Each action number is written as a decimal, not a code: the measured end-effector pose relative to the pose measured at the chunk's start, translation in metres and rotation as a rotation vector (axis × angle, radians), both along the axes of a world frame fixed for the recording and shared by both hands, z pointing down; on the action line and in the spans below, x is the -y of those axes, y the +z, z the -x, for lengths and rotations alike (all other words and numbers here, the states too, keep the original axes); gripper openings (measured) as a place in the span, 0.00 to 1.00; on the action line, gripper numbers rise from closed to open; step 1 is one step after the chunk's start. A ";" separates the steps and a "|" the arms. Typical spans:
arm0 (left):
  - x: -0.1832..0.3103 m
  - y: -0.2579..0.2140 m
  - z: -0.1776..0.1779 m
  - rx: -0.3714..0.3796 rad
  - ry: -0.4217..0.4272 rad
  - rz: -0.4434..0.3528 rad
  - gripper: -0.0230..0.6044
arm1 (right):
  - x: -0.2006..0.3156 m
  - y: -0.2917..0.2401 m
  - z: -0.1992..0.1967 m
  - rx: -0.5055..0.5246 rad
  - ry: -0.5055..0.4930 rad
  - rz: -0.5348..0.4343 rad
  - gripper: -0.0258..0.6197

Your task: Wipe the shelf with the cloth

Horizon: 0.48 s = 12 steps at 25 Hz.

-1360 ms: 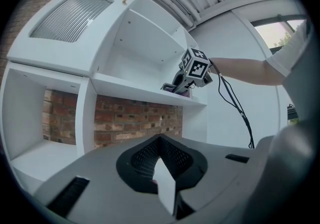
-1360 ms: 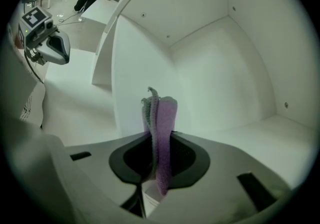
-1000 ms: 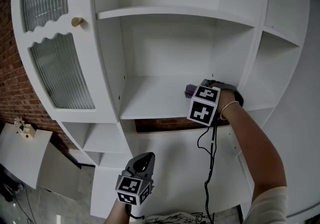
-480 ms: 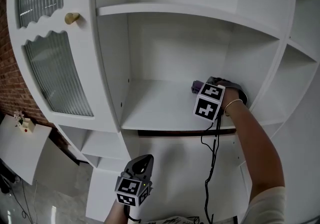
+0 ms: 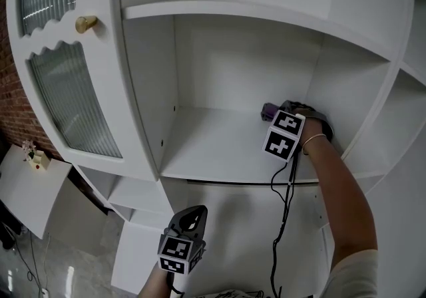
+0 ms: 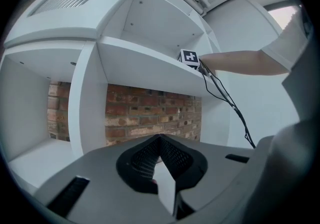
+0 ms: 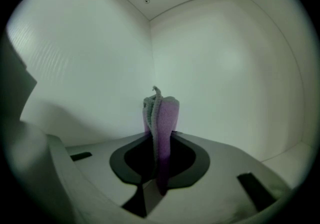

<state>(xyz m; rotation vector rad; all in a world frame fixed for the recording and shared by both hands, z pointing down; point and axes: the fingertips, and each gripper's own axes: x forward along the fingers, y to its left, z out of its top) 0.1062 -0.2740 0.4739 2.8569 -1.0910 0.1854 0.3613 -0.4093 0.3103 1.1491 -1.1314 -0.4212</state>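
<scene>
head view: white shelving unit (image 5: 150, 90) with a ribbed-glass cabinet door (image 5: 73, 100) on the left and a little brass knob (image 5: 85, 23) on it. the right gripper (image 5: 275, 113) is reached into the middle compartment, down at the back right of the shelf (image 5: 213, 147), with a bit of purple cloth (image 5: 268, 111) poking out of its front end. can't tell from here whether the cloth actually presses on the board. the person's forearm (image 5: 336, 187) has a thin bracelet (image 5: 316, 138) at the wrist, and a black cable (image 5: 282, 223) hangs down from the gripper. the left gripper (image 5: 191, 218) hangs low, below the shelf and well apart from it.

left gripper view: the left gripper (image 6: 160, 140) has its jaws pressed together with nothing between them. it looks up at the underside of the shelf (image 6: 145, 65), with a brick wall (image 6: 150, 113) showing through the open compartment below. the other gripper's marker cube (image 6: 189, 57) sits at the shelf edge.

right gripper view: the right gripper (image 7: 159, 140) is clamped tight on the cloth (image 7: 161, 110), a folded purple bunch sticking out past the jaws toward the compartment's back corner.
</scene>
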 end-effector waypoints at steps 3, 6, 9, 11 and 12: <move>-0.002 -0.002 0.000 -0.006 -0.011 0.001 0.06 | 0.000 -0.001 0.000 -0.006 -0.009 -0.022 0.13; -0.010 -0.008 0.000 -0.006 -0.009 -0.015 0.06 | -0.005 -0.004 0.004 -0.026 -0.016 -0.043 0.15; -0.022 -0.012 0.003 -0.001 -0.007 -0.029 0.06 | -0.018 -0.009 0.020 0.037 -0.041 -0.082 0.15; -0.030 -0.014 0.006 -0.002 -0.008 -0.036 0.06 | -0.031 -0.014 0.031 0.086 -0.054 -0.099 0.15; -0.034 -0.016 0.007 -0.005 -0.009 -0.039 0.06 | -0.039 -0.018 0.037 0.103 -0.061 -0.109 0.15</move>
